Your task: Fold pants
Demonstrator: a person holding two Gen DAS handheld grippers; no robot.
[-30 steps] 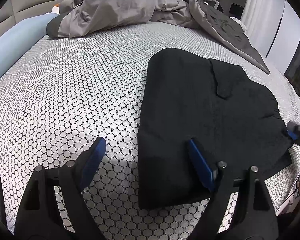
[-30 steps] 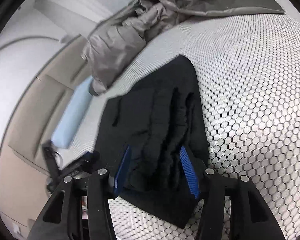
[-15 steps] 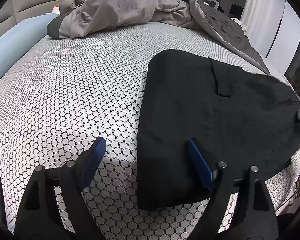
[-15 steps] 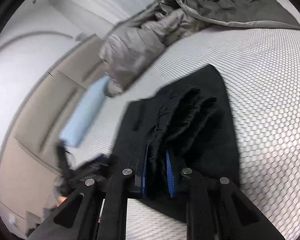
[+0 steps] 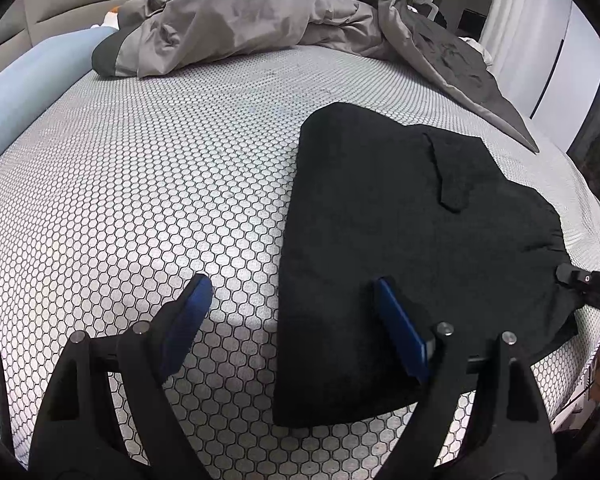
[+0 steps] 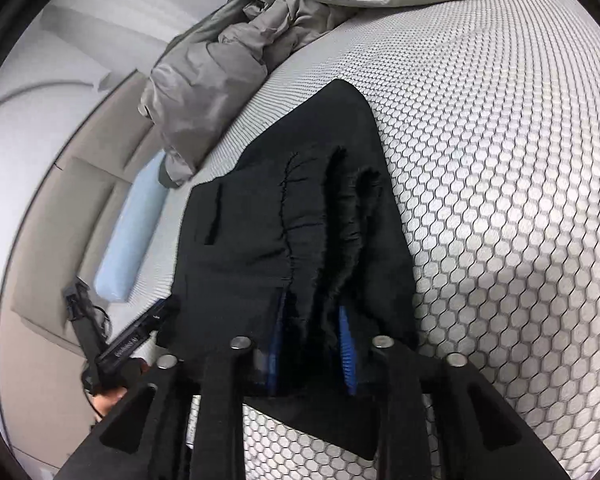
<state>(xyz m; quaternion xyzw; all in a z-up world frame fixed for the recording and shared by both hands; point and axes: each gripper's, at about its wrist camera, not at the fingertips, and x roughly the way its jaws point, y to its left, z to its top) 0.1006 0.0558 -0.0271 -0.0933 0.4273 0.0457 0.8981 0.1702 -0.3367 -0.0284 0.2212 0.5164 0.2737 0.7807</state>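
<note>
Right gripper (image 6: 312,344): my jaws, apart 1 s ago, now clamp the pants (image 5: 400,216) waistband | left gripper (image 5: 296,312): jaws unchanged, wide apart, 1 pad over the hem corner | pants folded flat on bed (image 5: 140,184) ahead | next fold can start, I judge

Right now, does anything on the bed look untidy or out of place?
Yes. The black pants lie mostly flat, but their edge is bunched into ridges inside the right gripper, so that end is not smooth. The grey duvet is crumpled at the far side of the bed.
</note>
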